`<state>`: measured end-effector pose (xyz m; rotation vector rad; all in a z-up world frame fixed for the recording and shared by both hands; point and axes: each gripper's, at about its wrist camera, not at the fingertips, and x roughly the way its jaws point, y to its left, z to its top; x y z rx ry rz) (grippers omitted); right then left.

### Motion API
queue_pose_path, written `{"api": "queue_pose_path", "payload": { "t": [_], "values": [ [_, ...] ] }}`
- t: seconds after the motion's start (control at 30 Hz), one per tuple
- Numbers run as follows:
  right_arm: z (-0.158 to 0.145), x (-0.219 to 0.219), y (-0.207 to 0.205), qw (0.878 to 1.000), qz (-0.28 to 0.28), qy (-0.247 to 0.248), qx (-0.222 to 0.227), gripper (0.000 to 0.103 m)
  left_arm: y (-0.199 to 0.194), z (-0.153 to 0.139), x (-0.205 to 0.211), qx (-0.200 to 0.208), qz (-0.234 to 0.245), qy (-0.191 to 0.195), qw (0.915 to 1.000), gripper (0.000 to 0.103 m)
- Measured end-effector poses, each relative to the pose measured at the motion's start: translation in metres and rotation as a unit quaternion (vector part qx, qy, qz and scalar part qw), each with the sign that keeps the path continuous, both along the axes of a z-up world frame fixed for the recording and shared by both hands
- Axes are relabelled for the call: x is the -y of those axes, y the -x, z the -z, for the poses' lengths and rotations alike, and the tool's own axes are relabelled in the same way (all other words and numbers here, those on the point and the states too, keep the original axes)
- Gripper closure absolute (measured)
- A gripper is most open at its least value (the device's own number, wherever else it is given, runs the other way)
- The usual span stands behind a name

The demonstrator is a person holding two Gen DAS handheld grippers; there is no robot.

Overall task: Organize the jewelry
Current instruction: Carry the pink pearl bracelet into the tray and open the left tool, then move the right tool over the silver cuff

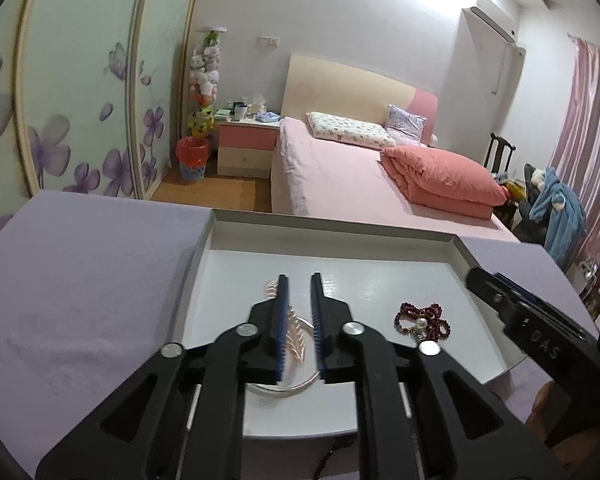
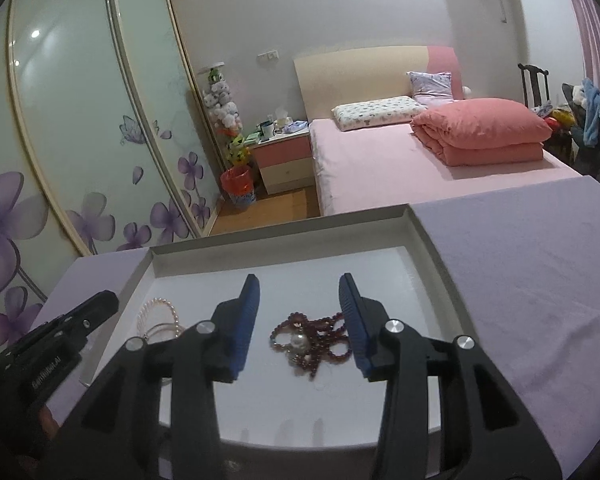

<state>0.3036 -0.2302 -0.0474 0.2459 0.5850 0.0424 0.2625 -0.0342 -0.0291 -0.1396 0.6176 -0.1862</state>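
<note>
A white shallow tray (image 1: 400, 276) (image 2: 204, 258) lies on a lavender cloth. In it lie a pale pink pearl bracelet (image 1: 298, 340) (image 2: 158, 316) and a dark red bead bracelet with a white pearl (image 1: 422, 320) (image 2: 312, 340). My left gripper (image 1: 299, 280) hovers over the pink bracelet, jaws slightly apart, holding nothing. My right gripper (image 2: 298, 284) is open wide, its fingers on either side of the red bracelet, a little above the tray. Each gripper shows at the edge of the other's view (image 1: 520, 308) (image 2: 60, 332).
The lavender cloth (image 1: 80, 280) (image 2: 532, 280) covers the table on both sides of the tray. Behind the table stand a pink bed (image 1: 360, 172), a nightstand (image 1: 246, 148), a red bin (image 1: 194, 156) and a wardrobe with purple flowers (image 2: 80, 140).
</note>
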Motion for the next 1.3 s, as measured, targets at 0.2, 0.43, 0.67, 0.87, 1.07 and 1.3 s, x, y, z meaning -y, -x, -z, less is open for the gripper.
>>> {"api": "queue_pose_path", "payload": {
  "t": [0.2, 0.43, 0.67, 0.87, 1.07, 1.3],
  "values": [
    [-0.005, 0.010, 0.014, 1.000, 0.008, -0.003, 0.004, 0.062, 0.009, -0.006, -0.011, 0.006, -0.011, 0.005, 0.9999, 0.072],
    [-0.013, 0.015, 0.040, 1.000, 0.008, 0.004, 0.010, 0.062, 0.026, -0.013, -0.021, 0.005, -0.011, 0.008, 0.9999, 0.071],
    [-0.011, 0.029, 0.074, 1.000, 0.015, 0.017, -0.007, 0.062, 0.058, -0.007, -0.027, -0.010, 0.005, -0.013, 0.9999, 0.064],
    [0.014, 0.028, 0.091, 0.998, -0.001, 0.027, -0.060, 0.062, 0.087, 0.007, -0.028, -0.033, 0.030, -0.020, 0.9988, 0.053],
    [0.039, 0.020, 0.097, 0.994, -0.014, 0.037, -0.105, 0.048, 0.104, 0.016, -0.029, -0.037, 0.039, -0.035, 0.9979, 0.041],
    [0.048, -0.002, 0.087, 0.989, -0.027, 0.077, -0.127, 0.036, 0.113, 0.024, -0.027, -0.046, 0.048, -0.040, 0.9970, 0.033]
  ]
}}
